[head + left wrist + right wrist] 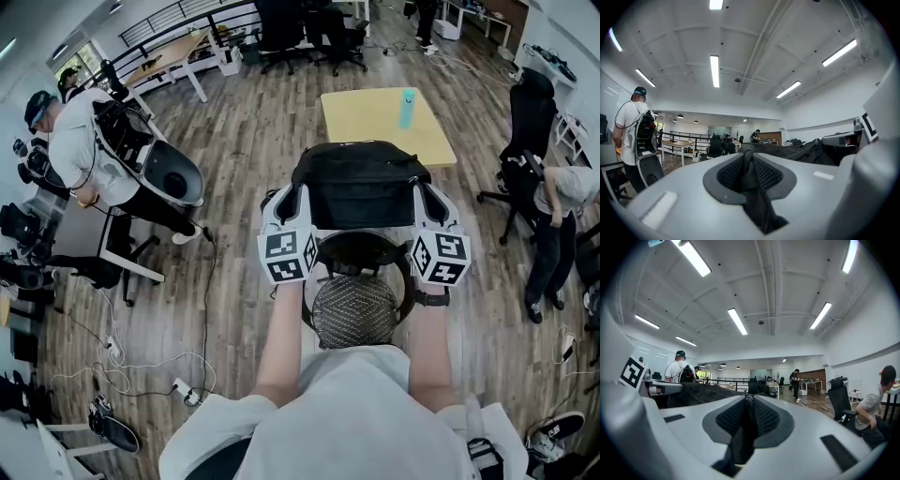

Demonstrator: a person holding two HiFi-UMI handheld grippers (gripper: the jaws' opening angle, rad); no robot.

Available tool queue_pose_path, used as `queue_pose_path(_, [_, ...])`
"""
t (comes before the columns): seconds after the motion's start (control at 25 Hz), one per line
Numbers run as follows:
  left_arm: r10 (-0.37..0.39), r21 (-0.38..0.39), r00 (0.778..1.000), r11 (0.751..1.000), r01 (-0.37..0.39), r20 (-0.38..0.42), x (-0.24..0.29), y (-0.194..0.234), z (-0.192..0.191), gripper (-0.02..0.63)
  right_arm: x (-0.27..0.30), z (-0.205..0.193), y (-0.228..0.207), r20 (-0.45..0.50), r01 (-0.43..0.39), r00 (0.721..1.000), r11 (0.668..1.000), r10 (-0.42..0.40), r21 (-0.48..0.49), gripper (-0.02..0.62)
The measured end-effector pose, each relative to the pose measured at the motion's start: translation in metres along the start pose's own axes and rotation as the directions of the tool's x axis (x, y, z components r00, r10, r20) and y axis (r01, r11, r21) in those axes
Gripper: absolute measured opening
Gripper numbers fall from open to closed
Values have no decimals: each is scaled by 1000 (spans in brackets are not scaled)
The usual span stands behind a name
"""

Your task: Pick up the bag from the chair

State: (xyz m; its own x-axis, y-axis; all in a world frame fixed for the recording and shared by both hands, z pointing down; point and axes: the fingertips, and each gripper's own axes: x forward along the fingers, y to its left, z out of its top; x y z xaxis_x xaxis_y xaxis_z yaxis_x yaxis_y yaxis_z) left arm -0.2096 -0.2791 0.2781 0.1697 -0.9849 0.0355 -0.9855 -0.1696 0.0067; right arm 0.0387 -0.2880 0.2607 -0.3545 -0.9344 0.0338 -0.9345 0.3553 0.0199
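Left gripper (749, 174) clenched on a fold of black cloth from the bag (356, 183), the fabric pinched between its dark, dimpled pads (729, 174). The right gripper (746, 420) is likewise closed on a thin black fold of the same bag. In the head view the bag hangs between the two grippers, one at each upper corner, and spans the whole gap between them. It is soft, matt black and roughly rectangular, with creased, sagging cloth along its top edge. Just below it stands the chair (355, 309), with a rounded black mesh panel inside a dark curved frame. Whether the bag touches the chair cannot be told. Beyond the bag is a square yellow table (361, 117) carrying an upright teal bottle (407, 108), all on a floor (253, 159) of wood planks.
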Motion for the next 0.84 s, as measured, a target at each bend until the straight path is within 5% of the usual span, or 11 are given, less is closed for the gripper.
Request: queue_pose_path(0.84, [-30, -34, 1000, 999, 29, -9, -2, -10, -5, 66, -9, -8, -8, -22, 27, 999, 1000, -27, 2, 54])
